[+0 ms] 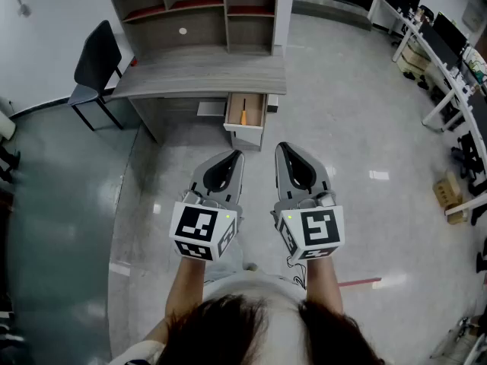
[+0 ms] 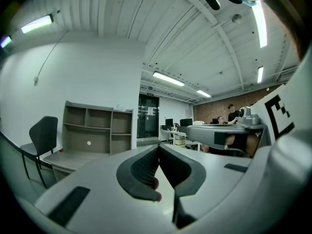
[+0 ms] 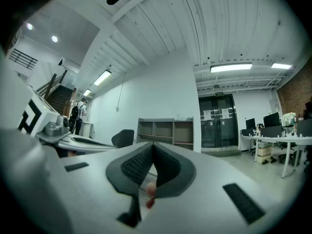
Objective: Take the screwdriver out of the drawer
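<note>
- Head view, upper centre: desk [image 1: 205, 71], with a shelf unit [image 1: 194, 10] standing on its rear half.
- Upper left: chair [image 1: 95, 59], just beside the desk's left end.
- Under the desk's right end: drawer [image 1: 229, 111], standing open toward the bottom of the frame, with the screwdriver [image 1: 243, 116] lying lengthwise in it.
- Lower centre: left gripper [image 1: 238, 154] and right gripper [image 1: 280, 147] side by side and apart. Their tips point toward the drawer, well short of it.
- Upper right edge: row of workstations [image 1: 426, 59] bearing monitors [image 1: 449, 33].
- Right edge, mid-height: cardboard box [image 1: 447, 196] on the floor [image 1: 358, 128].
</note>
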### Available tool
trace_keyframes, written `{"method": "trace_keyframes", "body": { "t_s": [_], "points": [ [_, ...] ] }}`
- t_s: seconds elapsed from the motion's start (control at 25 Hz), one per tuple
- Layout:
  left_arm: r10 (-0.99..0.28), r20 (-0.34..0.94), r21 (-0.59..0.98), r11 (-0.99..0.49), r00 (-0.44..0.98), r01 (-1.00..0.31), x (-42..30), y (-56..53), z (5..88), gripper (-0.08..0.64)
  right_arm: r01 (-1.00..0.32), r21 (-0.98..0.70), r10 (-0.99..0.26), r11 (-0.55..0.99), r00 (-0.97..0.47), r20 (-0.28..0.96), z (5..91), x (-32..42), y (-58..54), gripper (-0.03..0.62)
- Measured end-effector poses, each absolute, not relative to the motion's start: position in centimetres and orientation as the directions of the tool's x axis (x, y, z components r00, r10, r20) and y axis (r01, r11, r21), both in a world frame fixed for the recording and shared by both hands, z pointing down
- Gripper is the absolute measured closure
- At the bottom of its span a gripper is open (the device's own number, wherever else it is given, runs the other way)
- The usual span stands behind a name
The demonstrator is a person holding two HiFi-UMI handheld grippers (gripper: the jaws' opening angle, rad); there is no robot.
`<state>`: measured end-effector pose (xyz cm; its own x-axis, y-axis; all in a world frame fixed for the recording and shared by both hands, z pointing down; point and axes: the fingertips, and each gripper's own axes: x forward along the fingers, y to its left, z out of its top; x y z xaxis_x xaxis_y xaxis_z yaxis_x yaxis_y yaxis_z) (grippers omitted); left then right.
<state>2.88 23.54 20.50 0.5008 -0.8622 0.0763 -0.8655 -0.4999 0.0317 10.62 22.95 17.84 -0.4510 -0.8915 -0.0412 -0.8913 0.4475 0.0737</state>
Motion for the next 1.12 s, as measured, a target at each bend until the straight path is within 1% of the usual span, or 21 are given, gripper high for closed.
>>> {"method": "trace_keyframes", "body": {
  "t_s": [0.48, 0.96, 1.12],
  "points": [
    [-0.871, 0.08, 0.047, -0.482, 0.485, -0.875, -2.0, 17.4, 20.9, 0.543, -0.894, 0.042, -0.894, 0.446, -0.447, -0.041, 17.9, 6.8, 16.9, 0.565],
    [-0.85, 0.084, 0.055, -0.516, 0.519, -0.855, -7.0, 11.4, 21.2, 0.543, -0.914, 0.017, -0.913, 0.406, -0.406, -0.028, 18.2, 2.3, 10.6, 0.565],
    [-0.841, 0.085, 0.06, -0.531, 0.534, -0.845, -8.0, 10.0, 21.6, 0.543, -0.919, 0.039, -0.919, 0.392, -0.393, -0.029, 18.5, 1.1, 9.2, 0.565]
  ]
}}
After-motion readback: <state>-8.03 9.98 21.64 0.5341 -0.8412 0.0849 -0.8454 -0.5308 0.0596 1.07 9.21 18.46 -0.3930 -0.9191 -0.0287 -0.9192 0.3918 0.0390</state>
